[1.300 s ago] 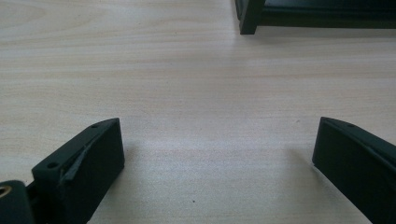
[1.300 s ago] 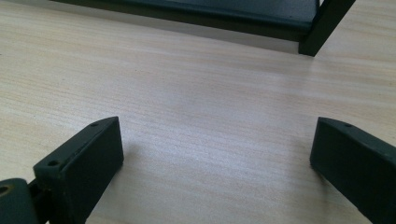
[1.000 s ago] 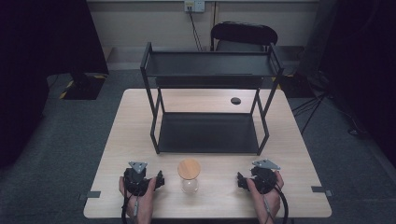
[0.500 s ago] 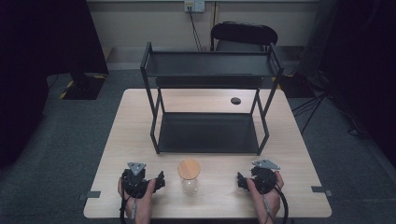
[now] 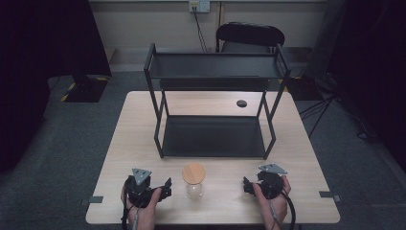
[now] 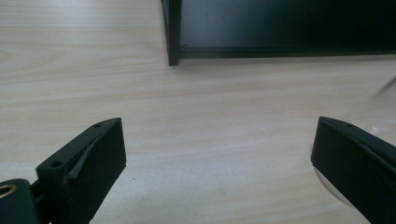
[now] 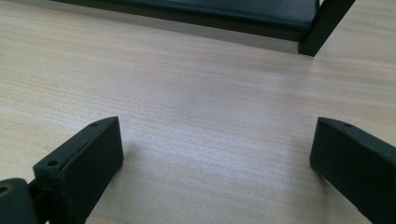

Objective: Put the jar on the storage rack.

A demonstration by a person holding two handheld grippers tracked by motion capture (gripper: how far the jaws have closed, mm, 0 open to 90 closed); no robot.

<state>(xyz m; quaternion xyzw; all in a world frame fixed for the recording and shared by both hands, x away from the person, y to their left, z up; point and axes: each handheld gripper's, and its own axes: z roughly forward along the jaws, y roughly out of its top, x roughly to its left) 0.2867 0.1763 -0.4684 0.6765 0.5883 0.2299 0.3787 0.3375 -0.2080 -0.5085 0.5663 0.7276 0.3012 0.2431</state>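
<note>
Both tongs point(image 5: 165, 188) point(image 5: 246, 186) wide apart, empty

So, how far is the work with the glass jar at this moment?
Nothing looks done. The glass jar with its wooden lid stands untouched on the table, in front of the black shelf rack. The left tool and right tool rest open on either side, holding nothing. Grasping and moving the jar is all left.

Left gripper point(image 5: 165, 188) and right gripper point(image 5: 246, 186), both low, jaws wide apart.
</note>
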